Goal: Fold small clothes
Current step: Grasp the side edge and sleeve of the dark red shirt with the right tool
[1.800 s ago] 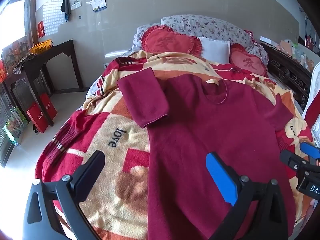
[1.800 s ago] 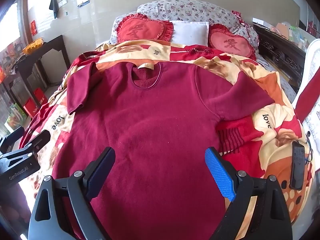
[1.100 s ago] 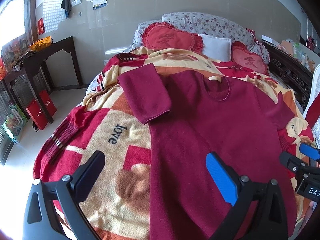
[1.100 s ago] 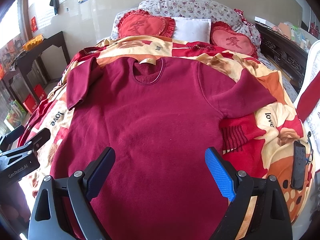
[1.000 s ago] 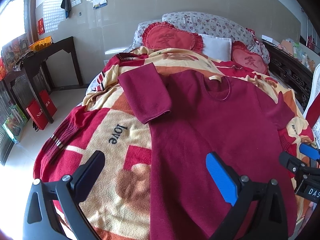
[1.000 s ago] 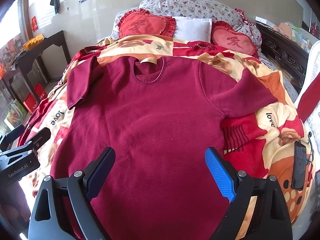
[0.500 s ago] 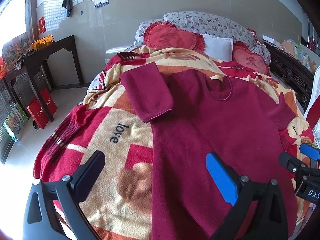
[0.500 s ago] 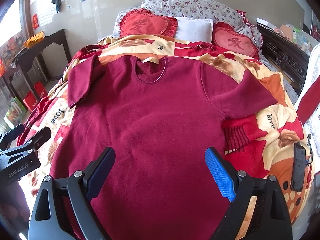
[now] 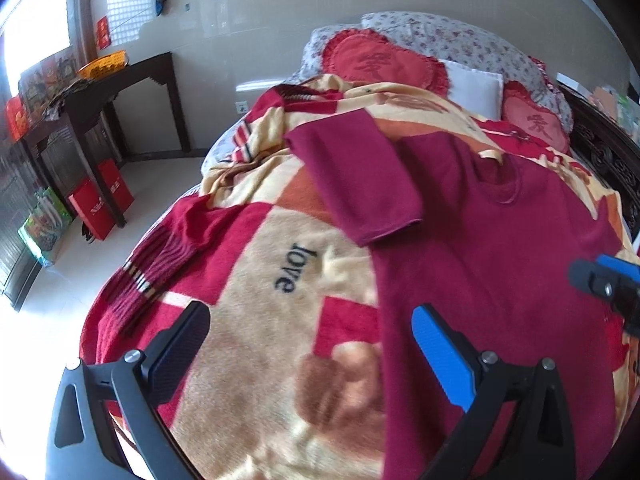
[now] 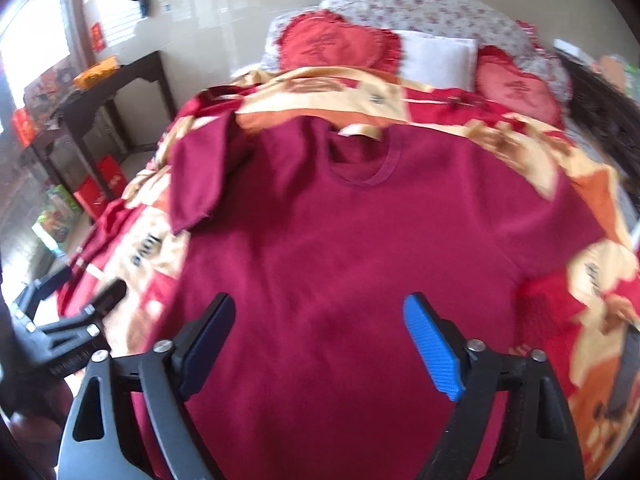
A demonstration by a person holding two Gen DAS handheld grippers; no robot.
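Right gripper: jaws apart and closing, nothing pinched between them, one black finger and one blue-padded finger hovering above the lower body of the maroon sweater; the fabric shows between the fingers but is not pressed by them. Left gripper: released, jaws wide, nothing held, its black finger over the blanket and its blue-padded finger over the sweater's left edge; whether either pad touches the cloth cannot be told. Maroon sweater: laid flat, front up, on the bed, round neckline toward the pillows with a pale label showing inside the collar; one short sleeve lies angled out across the blanket on the side nearer the wall, the other sleeve spread toward the opposite edge of the bed. Blanket: fleece, red, cream and orange blocks, the word "love" printed just beside the sweater's hem-side edge, covering the bed beneath the garment. Heart-shaped red cushions, two, frilled, at the head of the bed with a white pillow between them and a floral pillow behind. Dark wooden side table against the wall, well apart from the bed, carrying a yellow basket and assorted items; red box on the floor under it. Right-wrist view is blurred throughout, so fine detail on that side is unclear.
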